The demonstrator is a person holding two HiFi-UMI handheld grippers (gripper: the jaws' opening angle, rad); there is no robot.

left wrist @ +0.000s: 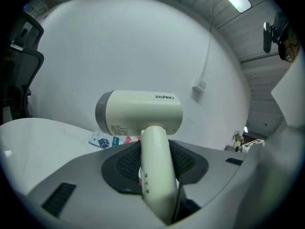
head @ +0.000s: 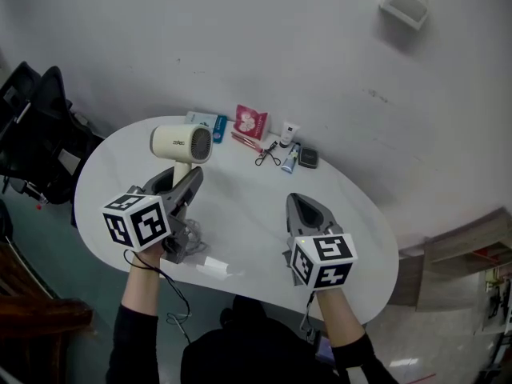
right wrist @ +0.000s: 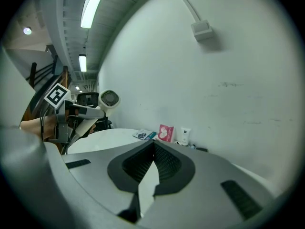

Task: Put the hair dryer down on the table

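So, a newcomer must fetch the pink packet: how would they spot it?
On the white oval table, look along the far edge beside the wall. Among the small toiletries there, the flat pink square packet sits between a blue-and-white card and a white tube. A pale round design on its pink face sets it apart.

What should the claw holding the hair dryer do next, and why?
Probably lower it a little onto the bare white table. The left claw is clamped on the hair dryer by its handle, and the dryer looks held up off the tabletop, so it likely has to touch down before the claw lets go.
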